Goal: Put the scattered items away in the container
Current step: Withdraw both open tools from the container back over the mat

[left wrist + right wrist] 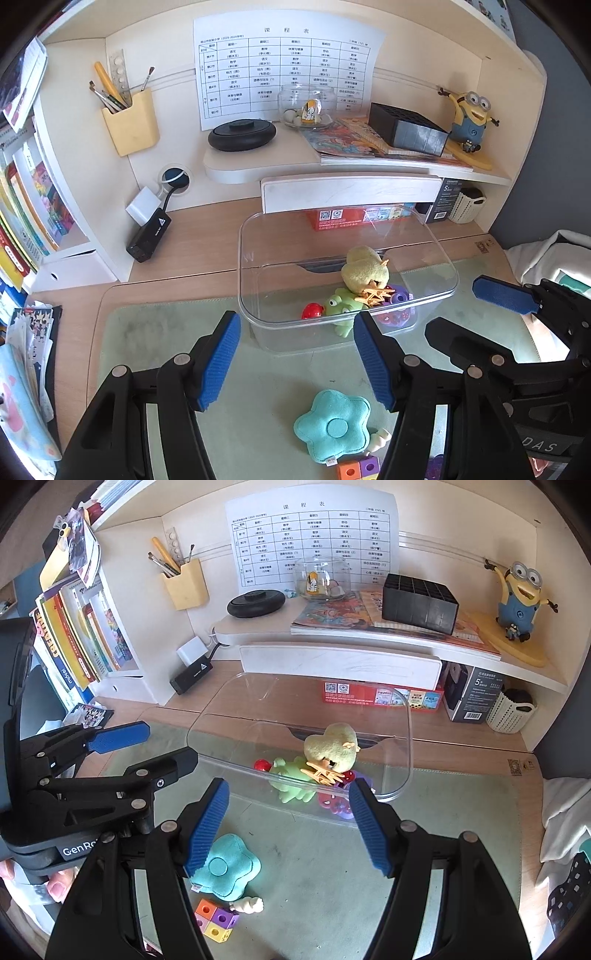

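A clear plastic container (258,325) (404,738) stands on the green desk mat. Inside lie a yellow-green plush (364,271) (334,747), a green frog toy (341,304) (291,779), a red ball (312,311) (261,764) and purple pieces (399,297). A teal star cushion (332,424) (227,866), coloured cubes (358,469) (216,919) and a small white figure (249,904) lie on the mat in front. My left gripper (297,363) is open and empty above the cushion. My right gripper (288,827) is open and empty just before the container.
A shelf (332,162) behind holds a black lid, a glass jar, books, a black box and a Minion figure (471,118). A red box (343,218) and a white basket (467,205) sit under it. Books stand at left. A power strip (147,236) lies on the desk.
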`<state>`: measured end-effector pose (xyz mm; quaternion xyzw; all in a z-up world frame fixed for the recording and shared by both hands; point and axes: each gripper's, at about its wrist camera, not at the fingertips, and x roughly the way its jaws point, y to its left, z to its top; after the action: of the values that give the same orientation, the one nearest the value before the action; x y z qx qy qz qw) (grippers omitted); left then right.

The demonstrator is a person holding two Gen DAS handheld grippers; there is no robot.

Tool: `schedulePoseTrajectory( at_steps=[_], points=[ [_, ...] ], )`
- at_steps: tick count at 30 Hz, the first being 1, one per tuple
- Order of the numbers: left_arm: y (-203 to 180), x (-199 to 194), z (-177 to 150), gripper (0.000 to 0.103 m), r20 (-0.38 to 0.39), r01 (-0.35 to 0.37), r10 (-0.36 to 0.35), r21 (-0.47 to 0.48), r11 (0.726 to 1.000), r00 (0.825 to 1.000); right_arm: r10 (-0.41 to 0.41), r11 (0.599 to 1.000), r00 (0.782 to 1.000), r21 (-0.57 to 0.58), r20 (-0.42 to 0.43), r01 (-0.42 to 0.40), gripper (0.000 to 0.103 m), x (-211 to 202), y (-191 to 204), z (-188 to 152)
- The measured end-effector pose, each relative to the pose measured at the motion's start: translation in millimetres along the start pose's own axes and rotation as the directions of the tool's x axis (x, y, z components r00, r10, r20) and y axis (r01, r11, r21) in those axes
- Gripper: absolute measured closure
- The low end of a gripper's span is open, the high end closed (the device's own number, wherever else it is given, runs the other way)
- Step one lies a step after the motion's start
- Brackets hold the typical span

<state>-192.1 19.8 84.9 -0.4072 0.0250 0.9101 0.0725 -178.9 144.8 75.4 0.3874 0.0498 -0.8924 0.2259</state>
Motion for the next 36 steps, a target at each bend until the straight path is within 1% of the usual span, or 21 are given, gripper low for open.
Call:
schedulePoseTrajectory(
  at_steps=[6,13,22,30,36],
  points=[
    [-3,-8,-15,0.043,-0.005,0.008,-0.008,0.0,1.0,1.0,0.002,1.0,1.0,-0.008,0.004,-0.002,0.038,-8,4,-14],
    [-9,-19,-33,0.043,-0.004,0.015,-0.015,0.025,1.0,1.0,0.008,0.999,1.0,-0.031,0.003,-0.008,0.038,-20,9,-30],
    [-13,-31,-53,0.043,-0.014,0.058,-0.057,0.04,0.998,0.998,0.043,0.999,0.999,-0.033,0.007,-0.043,0.038,-33,14,-51],
    [-18,-35,-73,0.043,-0.025,0.064,-0.063,0.052,0.997,0.998,0.069,0.997,0.998,-0.028,-0.009,-0.069,0.038,-38,17,-72],
    [-18,-31,-86,0.043,-0.056,0.088,-0.086,0.04,0.995,0.995,0.062,0.997,0.998,-0.034,-0.015,-0.062,0.038,-40,19,-85]
  ],
)
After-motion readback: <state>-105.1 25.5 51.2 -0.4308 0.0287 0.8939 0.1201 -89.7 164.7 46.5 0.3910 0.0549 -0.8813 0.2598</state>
